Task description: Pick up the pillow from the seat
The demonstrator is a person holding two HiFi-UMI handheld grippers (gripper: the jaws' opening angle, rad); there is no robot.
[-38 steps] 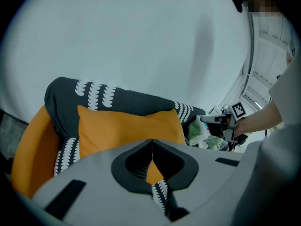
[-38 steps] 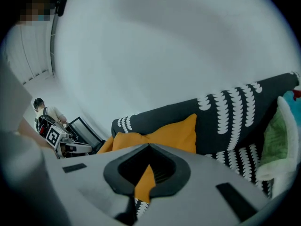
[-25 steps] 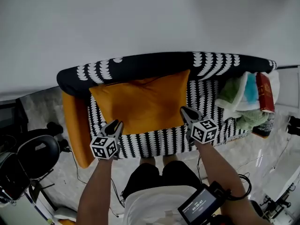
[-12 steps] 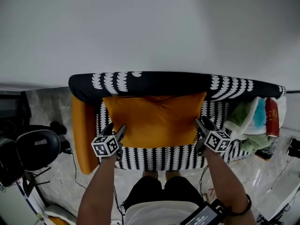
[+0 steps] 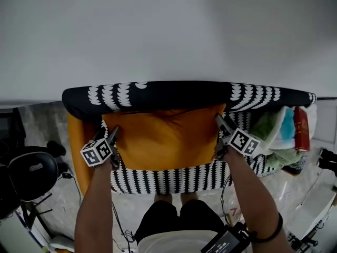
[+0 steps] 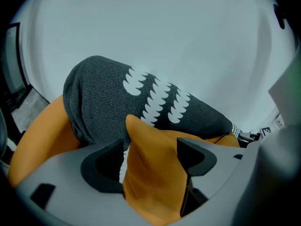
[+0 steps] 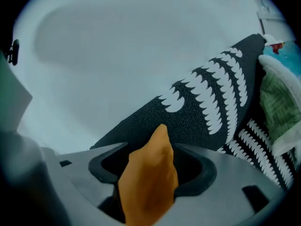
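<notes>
Jaws of the left gripper (image 6: 150,149) and right gripper (image 7: 155,166) have just been opening, now wide, each astride one corner of the single orange pillow (image 5: 168,141), lying between both on the sofa seat (image 5: 168,179); one backrest (image 5: 174,94) beyond.

Left gripper (image 6: 149,161) jaws, just opened, flank pillow (image 6: 148,192) corner.

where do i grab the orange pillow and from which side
Grip the orange pillow by its two far corners, one at each end, reaching from the front of the seat. It is wide, and those thin corners stick up before the backrest. The left gripper and right gripper, whose jaws have just been opening, each have a corner between them, not yet pinched.
</notes>
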